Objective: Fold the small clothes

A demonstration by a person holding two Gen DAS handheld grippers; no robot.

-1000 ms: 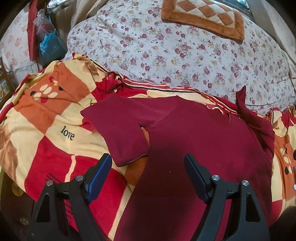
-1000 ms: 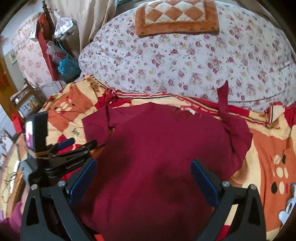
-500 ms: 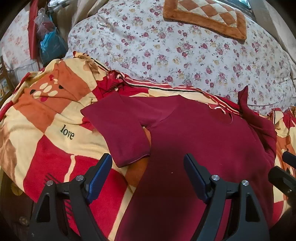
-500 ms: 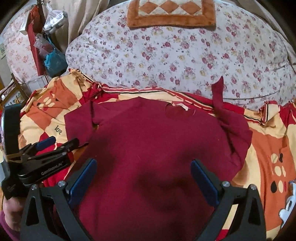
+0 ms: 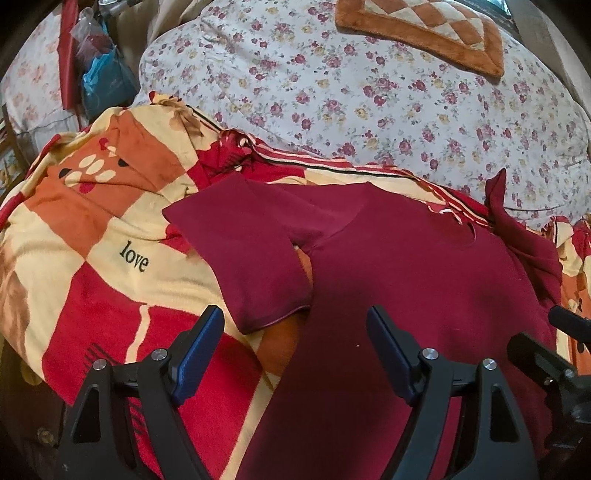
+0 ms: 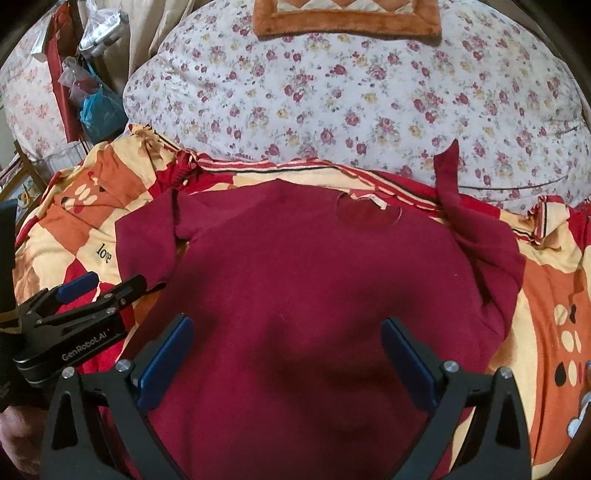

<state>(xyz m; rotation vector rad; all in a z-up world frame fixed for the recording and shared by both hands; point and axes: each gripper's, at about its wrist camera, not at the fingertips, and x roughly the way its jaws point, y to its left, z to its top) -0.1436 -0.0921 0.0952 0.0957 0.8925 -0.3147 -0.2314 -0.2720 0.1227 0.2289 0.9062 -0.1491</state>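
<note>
A dark red T-shirt point(image 6: 314, 280) lies spread flat on a patterned blanket, collar away from me. It also shows in the left wrist view point(image 5: 399, 280). Its left sleeve point(image 5: 251, 254) lies flat; its right sleeve point(image 6: 476, 229) is rumpled, with one corner sticking up. My left gripper point(image 5: 295, 347) is open and empty above the shirt's left edge below the sleeve. My right gripper point(image 6: 288, 354) is open and empty above the shirt's lower middle. The left gripper also shows at the left of the right wrist view point(image 6: 96, 291).
The red, orange and cream blanket point(image 5: 96, 229) with the word "love" covers the bed. A floral quilt point(image 6: 332, 96) bulges behind the shirt, with an orange checked mat point(image 5: 424, 33) on top. Bags point(image 5: 103, 77) hang at the far left.
The right gripper has moved left and closer over the shirt's middle. The left gripper has held almost still. Both stay open and the shirt has not moved.
</note>
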